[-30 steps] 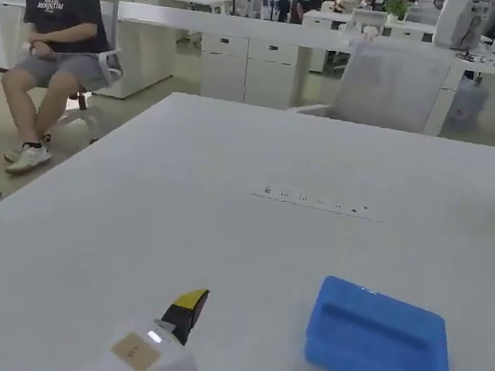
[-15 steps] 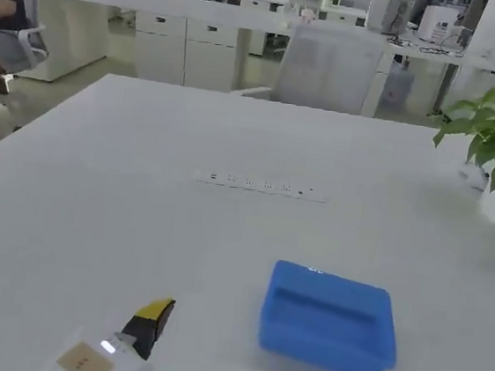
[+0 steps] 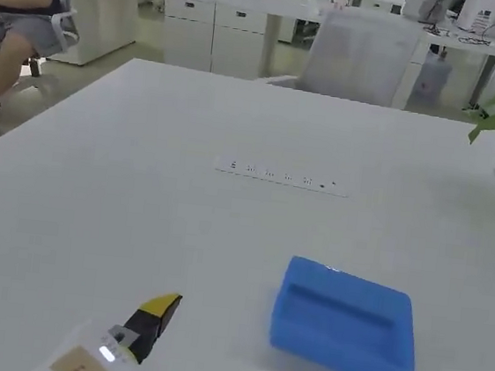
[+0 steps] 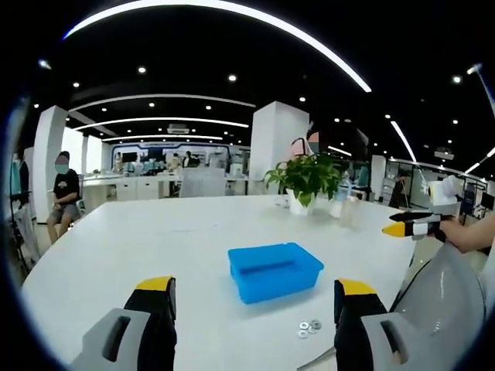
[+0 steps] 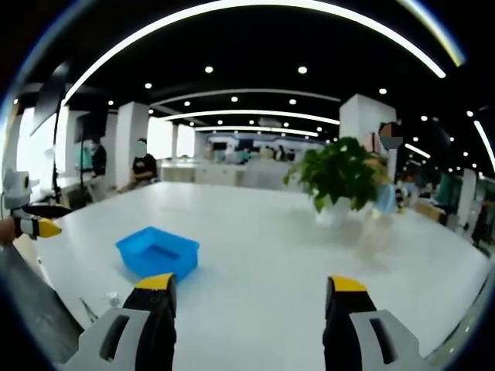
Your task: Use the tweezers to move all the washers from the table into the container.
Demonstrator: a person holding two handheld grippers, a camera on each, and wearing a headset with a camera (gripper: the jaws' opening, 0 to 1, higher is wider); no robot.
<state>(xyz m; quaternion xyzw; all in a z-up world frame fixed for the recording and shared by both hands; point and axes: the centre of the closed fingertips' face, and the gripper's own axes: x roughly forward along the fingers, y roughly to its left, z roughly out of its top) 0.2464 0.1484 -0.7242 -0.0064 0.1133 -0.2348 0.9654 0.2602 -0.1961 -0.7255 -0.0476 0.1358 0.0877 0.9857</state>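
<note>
Left gripper (image 4: 254, 286): jaws stood wide apart, holding nothing. Washers (image 4: 309, 328) lay clustered on the table (image 4: 139, 239), just ahead of the jaw at that view's right, near the blue container (image 4: 274, 270) but outside it. Right gripper (image 5: 250, 282): jaws also wide, holding nothing; the container lay ahead, to its left.

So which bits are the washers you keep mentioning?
Start at the big white table and find the blue container on it. In the left gripper view, the washers lie on the bare tabletop just on its near side: a cluster of tiny silvery rings, far smaller than the container.
</note>
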